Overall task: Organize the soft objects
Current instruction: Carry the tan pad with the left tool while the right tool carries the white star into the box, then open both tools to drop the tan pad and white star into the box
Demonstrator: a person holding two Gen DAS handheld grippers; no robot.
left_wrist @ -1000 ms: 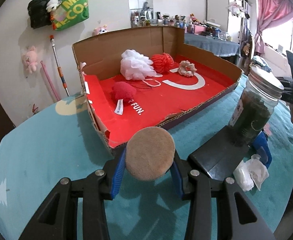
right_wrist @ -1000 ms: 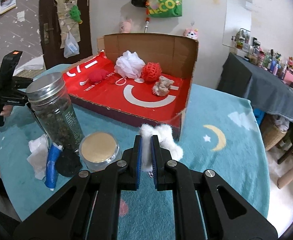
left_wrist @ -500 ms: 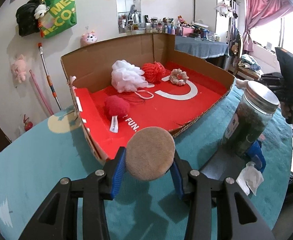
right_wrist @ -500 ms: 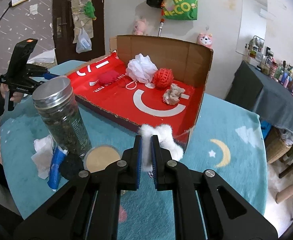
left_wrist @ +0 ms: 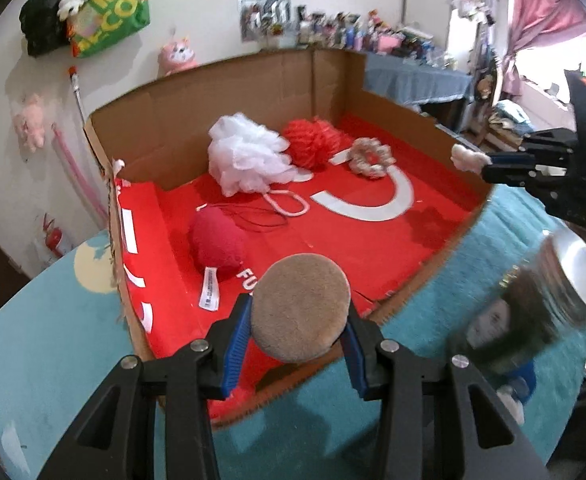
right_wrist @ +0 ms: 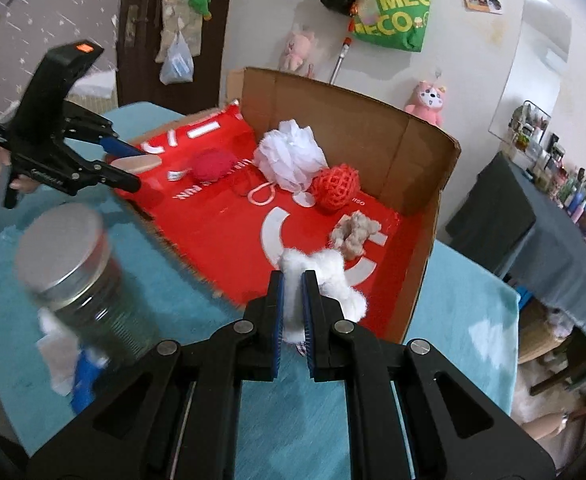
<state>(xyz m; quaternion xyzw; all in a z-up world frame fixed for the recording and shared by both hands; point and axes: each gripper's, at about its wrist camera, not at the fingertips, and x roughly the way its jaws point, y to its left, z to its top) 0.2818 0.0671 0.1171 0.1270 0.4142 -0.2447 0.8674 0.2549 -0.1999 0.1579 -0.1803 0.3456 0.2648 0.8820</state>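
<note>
Both tongs grip: left tongs (left_wrist: 299, 334) a tan puff (left_wrist: 300, 307), right tongs (right_wrist: 292, 306) white fluff (right_wrist: 321, 280); tote (right_wrist: 393, 20) reads "MECO".

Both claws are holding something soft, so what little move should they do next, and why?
Probably carry both a bit further over the red-lined cardboard box before letting go. The left claw grips the round tan puff just past the near edge; the right claw pinches the white fluffy tuft by the edge too.
</note>
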